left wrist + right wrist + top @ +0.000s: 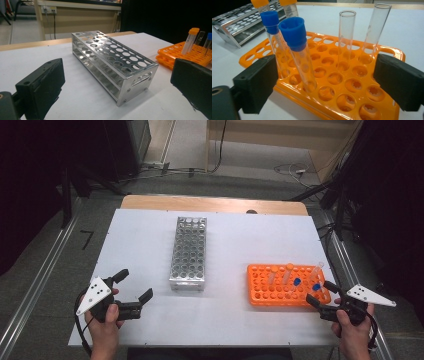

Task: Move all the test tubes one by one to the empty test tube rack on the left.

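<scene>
The right gripper [324, 292] is hovering at the near right corner of the orange rack [352, 85], jaws standing wide and holding nothing. Just ahead of it, the nearer blue-capped tube [298, 50] is standing in the rack's near rows, its long axis close to upright and leaning slightly, lying between the jaw lines and toward the left jaw. Behind it, a second blue-capped tube [272, 32], two uncapped tubes and two orange-capped ones are standing. The left gripper [134, 286], also fully open and empty, is waiting well left of the rack, facing the metal rack [112, 67]. The right hand is clearly nearer.
</scene>
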The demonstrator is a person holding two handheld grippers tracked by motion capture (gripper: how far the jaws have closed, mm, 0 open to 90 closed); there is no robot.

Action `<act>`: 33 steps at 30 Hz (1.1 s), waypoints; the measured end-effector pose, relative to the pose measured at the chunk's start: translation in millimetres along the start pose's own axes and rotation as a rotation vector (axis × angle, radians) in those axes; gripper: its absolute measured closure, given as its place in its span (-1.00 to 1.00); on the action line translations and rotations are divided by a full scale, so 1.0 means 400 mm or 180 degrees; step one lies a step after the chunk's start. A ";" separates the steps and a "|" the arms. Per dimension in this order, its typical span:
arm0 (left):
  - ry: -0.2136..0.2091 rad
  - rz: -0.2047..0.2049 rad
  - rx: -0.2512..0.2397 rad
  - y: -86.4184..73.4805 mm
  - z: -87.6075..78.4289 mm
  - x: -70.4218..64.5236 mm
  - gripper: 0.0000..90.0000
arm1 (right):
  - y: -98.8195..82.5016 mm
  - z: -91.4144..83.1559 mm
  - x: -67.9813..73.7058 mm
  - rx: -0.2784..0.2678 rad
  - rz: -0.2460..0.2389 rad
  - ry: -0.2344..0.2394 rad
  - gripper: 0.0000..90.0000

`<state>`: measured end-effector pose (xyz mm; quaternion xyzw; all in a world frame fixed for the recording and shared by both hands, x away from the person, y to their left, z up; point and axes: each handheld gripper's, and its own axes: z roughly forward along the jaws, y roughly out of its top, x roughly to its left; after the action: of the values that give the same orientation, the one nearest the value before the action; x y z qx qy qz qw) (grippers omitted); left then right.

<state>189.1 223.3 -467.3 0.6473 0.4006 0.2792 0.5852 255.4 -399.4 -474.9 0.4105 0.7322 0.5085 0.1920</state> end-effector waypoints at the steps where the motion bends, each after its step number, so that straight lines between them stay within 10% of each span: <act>1: 0.0001 0.0000 0.0003 0.000 0.001 -0.001 -1.00 | -0.001 0.001 0.000 0.0003 0.0005 0.0017 -0.83; 33: -0.0039 0.0036 0.0088 -0.003 0.014 -0.018 -1.00 | -0.019 0.047 0.030 0.0285 -0.0046 0.0142 0.60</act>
<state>189.9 214.3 -468.5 0.6594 0.3971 0.2730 0.5771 258.5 -380.0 -487.7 0.4019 0.7613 0.4828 0.1607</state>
